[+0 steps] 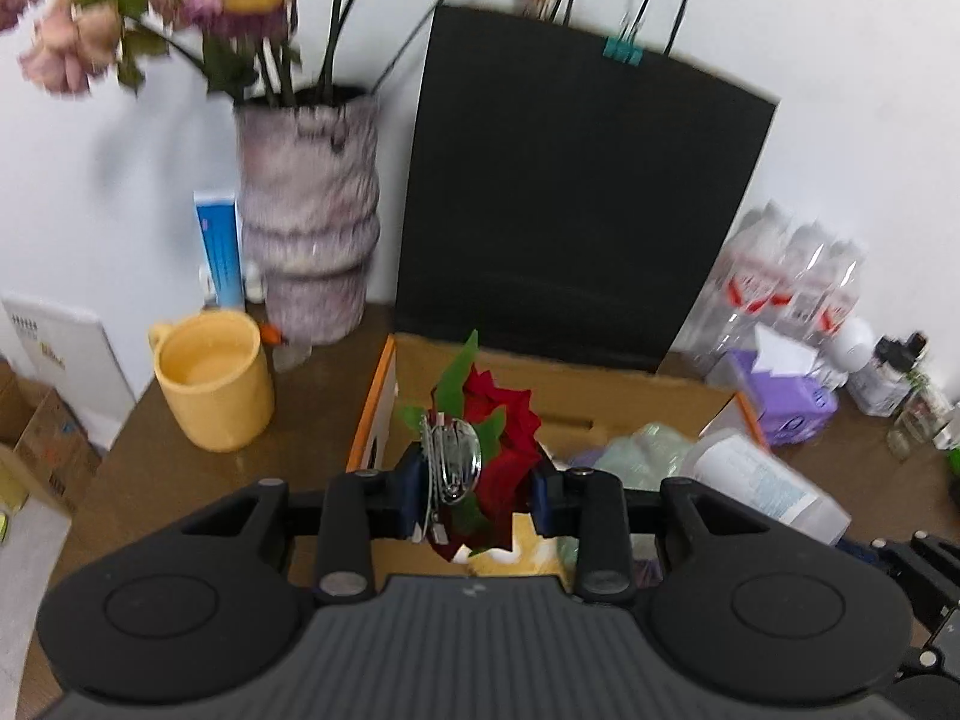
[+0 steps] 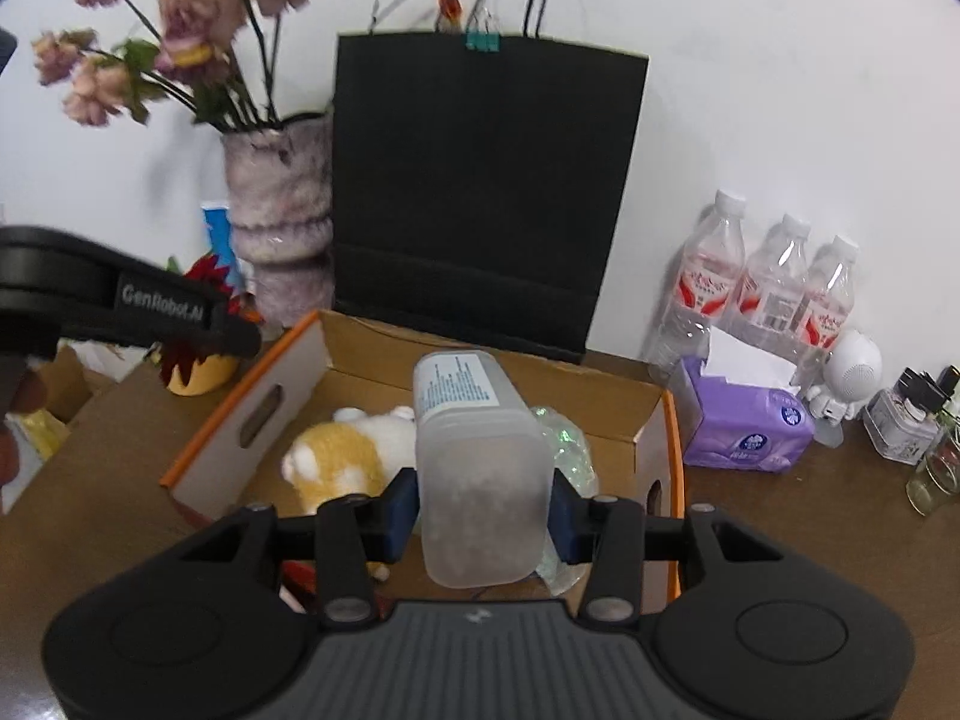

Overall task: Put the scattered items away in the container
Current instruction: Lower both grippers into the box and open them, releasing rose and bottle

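My left hand-held gripper (image 1: 475,489) is clamped on a red artificial flower with green leaves (image 1: 503,438), a shiny metal clip-like piece (image 1: 455,463) pinched in alongside it — can't tell exactly what that piece is; it hangs over the open brown cardboard box with orange edges (image 2: 651,414); my right hand-held gripper (image 2: 483,507) grips a frosted translucent plastic jar with a white printed label (image 2: 477,468), held lying along the fingers, label end pointing away, also above the box; inside the box I see a yellow-and-white plush toy (image 2: 342,456) and crinkled clear plastic wrap (image 2: 570,450) — wrap sits just beside the jar; box rests on the brown bench (image 2: 780,516); behind it a tall black paper bag (image 2: 480,180) stands against the wall; yellow mug (image 1: 210,378) left of the box, near a mottled pink vase of dried flowers (image 1: 309,228); purple tissue pack (image 2: 744,426) right of the box, three clear water bottles (image 2: 768,282) behind it.
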The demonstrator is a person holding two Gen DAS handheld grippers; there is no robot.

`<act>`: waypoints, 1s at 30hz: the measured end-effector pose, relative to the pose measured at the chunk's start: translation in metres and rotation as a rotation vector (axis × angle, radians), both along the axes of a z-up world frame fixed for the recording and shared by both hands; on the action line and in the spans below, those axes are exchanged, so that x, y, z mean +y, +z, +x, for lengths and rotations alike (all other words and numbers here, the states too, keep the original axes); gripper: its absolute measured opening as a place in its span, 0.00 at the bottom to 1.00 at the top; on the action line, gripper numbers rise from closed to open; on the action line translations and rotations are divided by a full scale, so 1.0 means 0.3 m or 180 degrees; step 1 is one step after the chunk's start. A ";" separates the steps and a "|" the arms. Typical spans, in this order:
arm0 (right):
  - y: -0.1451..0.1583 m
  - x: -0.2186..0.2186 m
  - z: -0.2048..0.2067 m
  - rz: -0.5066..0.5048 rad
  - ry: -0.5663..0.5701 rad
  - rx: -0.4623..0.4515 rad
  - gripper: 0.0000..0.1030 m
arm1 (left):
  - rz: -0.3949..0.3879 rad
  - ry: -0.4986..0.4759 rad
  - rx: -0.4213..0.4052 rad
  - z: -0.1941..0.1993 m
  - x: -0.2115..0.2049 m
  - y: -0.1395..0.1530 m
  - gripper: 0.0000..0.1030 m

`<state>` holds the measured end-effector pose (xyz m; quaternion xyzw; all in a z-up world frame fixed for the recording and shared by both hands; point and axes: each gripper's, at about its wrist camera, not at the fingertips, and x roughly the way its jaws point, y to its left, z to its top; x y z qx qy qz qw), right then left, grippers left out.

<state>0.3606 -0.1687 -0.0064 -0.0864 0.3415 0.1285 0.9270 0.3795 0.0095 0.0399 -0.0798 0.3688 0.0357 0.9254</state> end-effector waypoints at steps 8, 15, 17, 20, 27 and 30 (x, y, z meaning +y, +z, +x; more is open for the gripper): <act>-0.122 0.023 0.049 -0.0025 0.0020 0.0233 0.42 | 0.0008 -0.0007 0.0223 0.063 0.009 -0.109 0.33; -0.182 0.027 0.095 -0.0048 0.0036 0.0362 0.42 | 0.0001 -0.0048 0.0376 0.109 0.021 -0.191 0.33; -0.201 0.029 0.109 -0.0053 0.0039 0.0398 0.42 | -0.0001 -0.0060 0.0420 0.122 0.024 -0.215 0.33; -0.234 0.033 0.127 -0.0073 0.0040 0.0461 0.42 | -0.0006 -0.0069 0.0464 0.142 0.033 -0.243 0.33; -0.299 0.035 0.164 -0.0096 0.0040 0.0577 0.42 | -0.0032 -0.0132 0.0628 0.183 0.045 -0.317 0.34; -0.311 0.040 0.175 -0.0123 0.0058 0.0605 0.42 | -0.0002 -0.0163 0.0689 0.198 0.042 -0.345 0.34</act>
